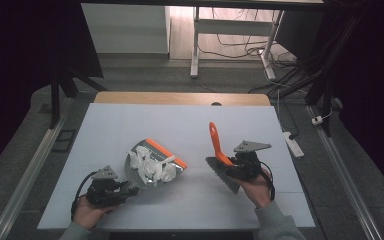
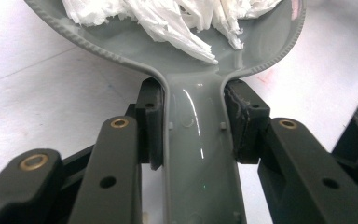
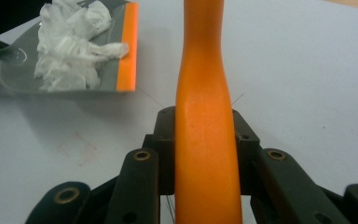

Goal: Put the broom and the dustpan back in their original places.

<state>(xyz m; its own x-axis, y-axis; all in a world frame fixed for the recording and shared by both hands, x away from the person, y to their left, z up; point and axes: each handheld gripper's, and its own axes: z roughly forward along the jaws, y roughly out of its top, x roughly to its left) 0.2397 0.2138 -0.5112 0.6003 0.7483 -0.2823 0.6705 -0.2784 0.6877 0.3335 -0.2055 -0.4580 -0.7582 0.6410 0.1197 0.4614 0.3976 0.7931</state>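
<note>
Left claw [image 2: 193, 140] clamps the dustpan [image 2: 186, 56] handle; right claw [image 3: 204, 154] clamps the brush [image 3: 204, 116] handle.

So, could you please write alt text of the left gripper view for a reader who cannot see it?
The left gripper clamps its two black jaws on the grey handle of a dustpan, seen close up from behind. Crumpled white tissue paper lies in the pan at the top of the picture, and the white table shows on both sides.
</note>
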